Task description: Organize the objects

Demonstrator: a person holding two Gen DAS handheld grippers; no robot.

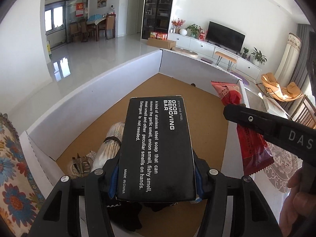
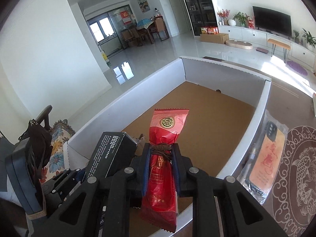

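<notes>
Black box (image 1: 158,150): you can read "STAINLESS STEEL ODOR REMOVING BAR", a line on soap that removes garlic, onion and fishy smells, and "MADE IN CHINA".
Right gripper (image 1: 235,106): you see "DAS" on its arm.
Red packet (image 2: 164,158): print too small to read.

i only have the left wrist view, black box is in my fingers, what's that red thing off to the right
Observer: A red packet tied round its middle with brown string, clamped in the right gripper.
Operator: anything outside the carton on that side
Observer: Yes, a phone case in a clear bag lies just past the white carton's right wall.
Operator: is my black box over the carton
Observer: The black box sits above the carton's near left corner, beside the red packet.
</notes>
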